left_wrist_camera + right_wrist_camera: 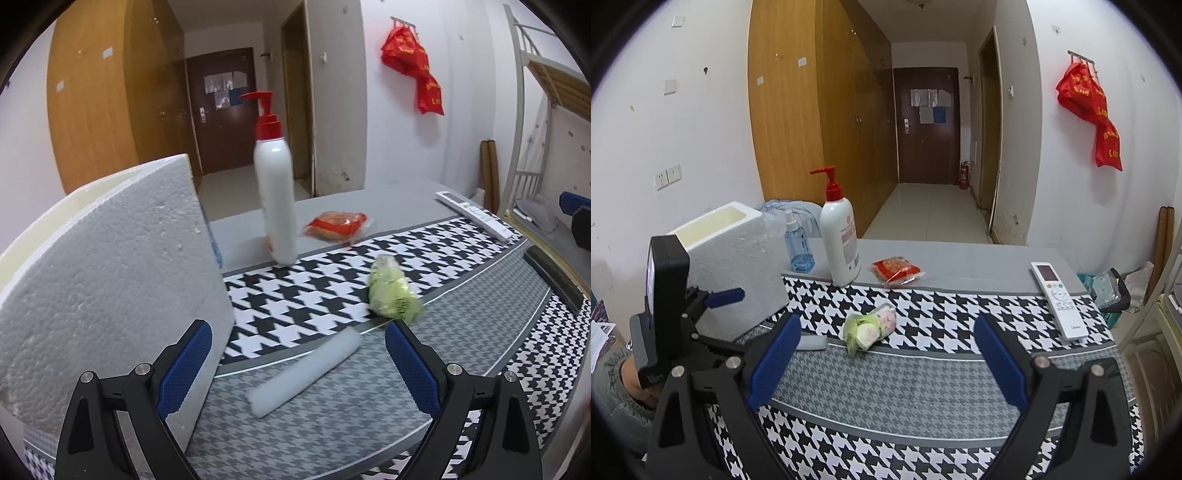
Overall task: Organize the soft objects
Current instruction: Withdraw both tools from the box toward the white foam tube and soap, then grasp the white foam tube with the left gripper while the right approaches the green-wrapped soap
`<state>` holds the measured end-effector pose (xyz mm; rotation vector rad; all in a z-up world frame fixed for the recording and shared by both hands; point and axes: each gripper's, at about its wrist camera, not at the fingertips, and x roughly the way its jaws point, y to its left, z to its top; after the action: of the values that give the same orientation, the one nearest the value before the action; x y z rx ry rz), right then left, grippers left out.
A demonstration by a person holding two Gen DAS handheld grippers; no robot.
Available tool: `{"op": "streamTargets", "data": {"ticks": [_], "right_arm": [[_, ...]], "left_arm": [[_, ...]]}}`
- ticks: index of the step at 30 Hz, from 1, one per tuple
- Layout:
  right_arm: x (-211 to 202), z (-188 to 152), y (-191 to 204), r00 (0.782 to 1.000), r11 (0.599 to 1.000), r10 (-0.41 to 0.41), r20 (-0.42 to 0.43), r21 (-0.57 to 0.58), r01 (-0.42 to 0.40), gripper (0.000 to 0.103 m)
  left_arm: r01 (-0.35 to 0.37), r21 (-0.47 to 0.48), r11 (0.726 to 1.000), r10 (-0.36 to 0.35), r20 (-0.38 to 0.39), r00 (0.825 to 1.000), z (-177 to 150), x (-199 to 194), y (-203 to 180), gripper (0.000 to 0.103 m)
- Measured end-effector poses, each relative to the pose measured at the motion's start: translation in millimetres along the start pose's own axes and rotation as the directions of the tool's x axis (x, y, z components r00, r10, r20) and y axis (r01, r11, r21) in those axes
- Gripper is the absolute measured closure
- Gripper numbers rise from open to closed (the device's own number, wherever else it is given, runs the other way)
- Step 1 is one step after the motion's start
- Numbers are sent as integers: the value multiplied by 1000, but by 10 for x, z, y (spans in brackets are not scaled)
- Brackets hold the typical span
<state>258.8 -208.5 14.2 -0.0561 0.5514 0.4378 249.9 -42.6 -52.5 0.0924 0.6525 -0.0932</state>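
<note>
A white foam box (pixel 110 273) stands at the left of the houndstooth cloth; it also shows in the right wrist view (pixel 735 273). A white foam roll (pixel 306 369) lies on the cloth between my open left gripper's (pixel 299 369) fingers, apart from them; its end shows in the right wrist view (pixel 812 342). A green wrapped soft bundle (pixel 393 290) lies to the right of the roll, also in the right wrist view (pixel 871 326). A red-wrapped packet (pixel 336 225) (pixel 897 271) lies further back. My right gripper (pixel 886 362) is open and empty, above the cloth in front of the bundle.
A white pump bottle (pixel 277 195) (pixel 840 243) with a red top stands behind the cloth. A blue spray bottle (pixel 799 247) stands beside the foam box. A white remote (pixel 1058 299) (pixel 476 214) lies at the right. The left gripper's body (pixel 672 314) is by the box.
</note>
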Motion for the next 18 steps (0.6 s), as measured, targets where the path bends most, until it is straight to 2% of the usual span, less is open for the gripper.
{"op": "streamTargets", "data": {"ticks": [6, 8, 10, 18], "right_arm": [[132, -10, 64, 999, 1000, 10, -30, -15, -11, 6], [193, -15, 88, 999, 1000, 14, -45, -23, -15, 6], [250, -19, 108, 998, 999, 15, -55, -27, -17, 6], [430, -29, 139, 995, 999, 30, -95, -37, -34, 6]], "left_arm": [[42, 33, 999, -41, -22, 999, -80, 17, 6, 9], [47, 31, 998, -46, -38, 998, -110, 48, 26, 12], [59, 25, 998, -57, -64, 996, -132, 91, 39, 20], [84, 26, 996, -79, -150, 986, -226, 279, 47, 30]]}}
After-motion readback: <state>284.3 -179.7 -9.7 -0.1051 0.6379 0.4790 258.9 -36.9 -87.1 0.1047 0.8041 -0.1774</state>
